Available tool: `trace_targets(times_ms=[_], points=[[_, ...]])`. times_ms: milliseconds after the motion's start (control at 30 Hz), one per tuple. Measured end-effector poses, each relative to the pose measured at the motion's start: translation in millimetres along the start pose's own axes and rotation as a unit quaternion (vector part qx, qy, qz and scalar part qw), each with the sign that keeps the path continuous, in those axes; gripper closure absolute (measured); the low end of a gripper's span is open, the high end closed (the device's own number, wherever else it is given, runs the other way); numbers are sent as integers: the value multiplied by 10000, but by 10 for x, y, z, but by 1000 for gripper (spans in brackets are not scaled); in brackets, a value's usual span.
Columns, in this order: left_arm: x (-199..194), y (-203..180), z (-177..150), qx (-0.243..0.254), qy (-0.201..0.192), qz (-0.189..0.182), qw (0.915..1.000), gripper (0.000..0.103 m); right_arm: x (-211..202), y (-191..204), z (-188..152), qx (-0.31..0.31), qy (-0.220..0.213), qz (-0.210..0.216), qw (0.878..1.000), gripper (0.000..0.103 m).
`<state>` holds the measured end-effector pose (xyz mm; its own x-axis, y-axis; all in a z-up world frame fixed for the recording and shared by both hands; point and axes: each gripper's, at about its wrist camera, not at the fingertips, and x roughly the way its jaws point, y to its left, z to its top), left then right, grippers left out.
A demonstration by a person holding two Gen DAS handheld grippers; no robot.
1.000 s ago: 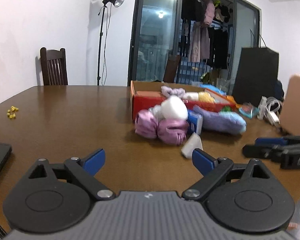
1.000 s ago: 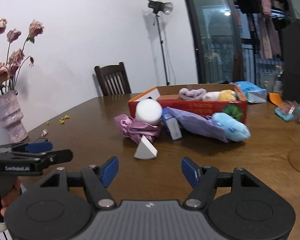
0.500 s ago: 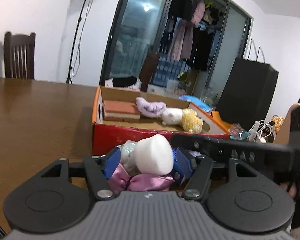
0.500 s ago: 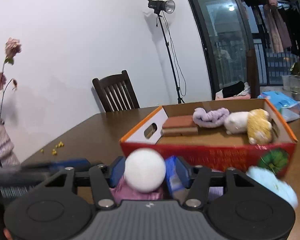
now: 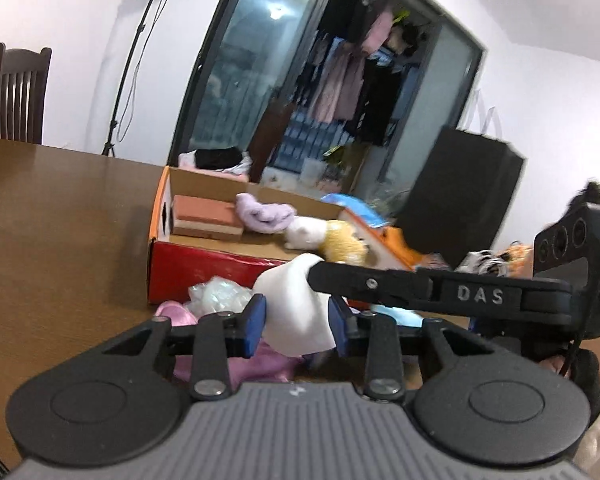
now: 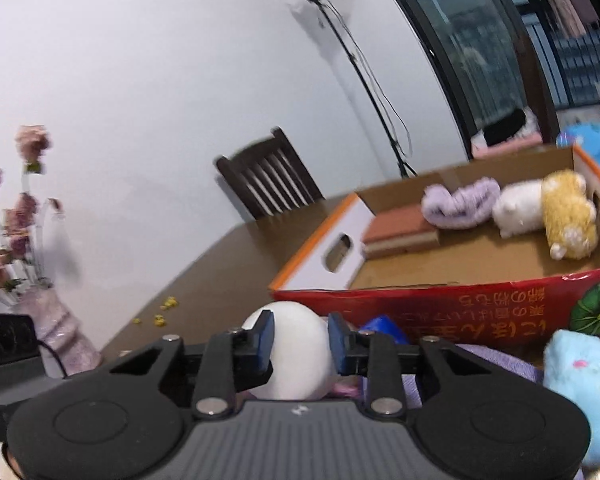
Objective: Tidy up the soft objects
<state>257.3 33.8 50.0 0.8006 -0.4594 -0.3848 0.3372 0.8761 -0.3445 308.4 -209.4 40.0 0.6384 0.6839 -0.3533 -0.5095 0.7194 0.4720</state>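
Both grippers closed on same soft white foam ball (image 6: 296,354), lifted just in front of red-and-orange cardboard box (image 6: 452,304). Right gripper (image 6: 300,340): blue-padded fingers (image 6: 265,338) pinching ball left and right, ball bulging up between them. Left gripper (image 5: 296,322): fingers (image 5: 254,322) pressed into ball from both sides too, foam squashed into a wedge shape in left wrist view. Right gripper's black finger arm crossing left wrist view from the right, tip touching top of ball.

Below ball: pink satin fabric piece (image 5: 256,364) and crinkled clear plastic bag (image 5: 220,296) on brown wooden bench (image 5: 60,232), against box front wall. Light blue plush toy (image 6: 580,384) just right of right gripper, lying on lavender knitted fabric (image 6: 496,364). Small blue packet (image 6: 382,328) between ball and box front.

Inside box: terracotta-coloured layered sponge block (image 6: 400,230) at left end, lavender knitted roll (image 6: 458,206) beside it, white-and-yellow plush animal (image 6: 548,212) at right end.
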Motion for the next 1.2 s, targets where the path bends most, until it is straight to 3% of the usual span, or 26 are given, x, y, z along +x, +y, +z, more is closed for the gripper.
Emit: trace_targets(times_ms=[167, 333, 400, 433, 500, 567, 633, 767, 833, 900, 1000, 1200], points=[[-415, -37, -404, -275, 330, -238, 9988, 66, -395, 233, -445, 198, 304, 142, 9992, 82], [-515, -116, -784, -305, 668, -62, 9973, 64, -508, 258, -887, 708, 741, -9, 9947, 83], [-523, -154, -855, -174, 634, 108, 9978, 47, -505, 250, -992, 827, 840, -123, 9930, 82], [-537, -183, -886, -58, 591, 161, 9981, 44, -507, 246, -1026, 905, 833, -194, 9922, 81], [-596, -244, -927, 236, 489, 198, 9983, 27, -586, 271, -1065, 871, 605, -360, 9937, 81], [-666, -345, -961, 586, 333, 140, 9976, 16, -706, 298, -1052, 803, 315, -493, 9951, 80], [-678, -410, -998, 787, 222, 80, 9966, 12, -800, 301, -1018, 702, 95, -662, 9953, 78], [-483, -477, -1043, 993, 371, 407, 9935, 11, -894, 323, -975, 204, -83, -1258, 9918, 74], [-394, -459, -1058, 1005, 465, 504, 9926, 16, -878, 342, -980, -27, -72, -1446, 9895, 73], [-353, -406, -1053, 940, 574, 454, 9929, 47, -830, 357, -964, -167, -45, -1522, 9882, 73], [-405, -266, -1010, 742, 511, 491, 9947, 47, -696, 397, -922, -392, 19, -1500, 9879, 70], [-630, 103, -836, 384, 168, 1224, 9916, 47, -168, 546, -865, -919, 249, -1576, 9829, 69]])
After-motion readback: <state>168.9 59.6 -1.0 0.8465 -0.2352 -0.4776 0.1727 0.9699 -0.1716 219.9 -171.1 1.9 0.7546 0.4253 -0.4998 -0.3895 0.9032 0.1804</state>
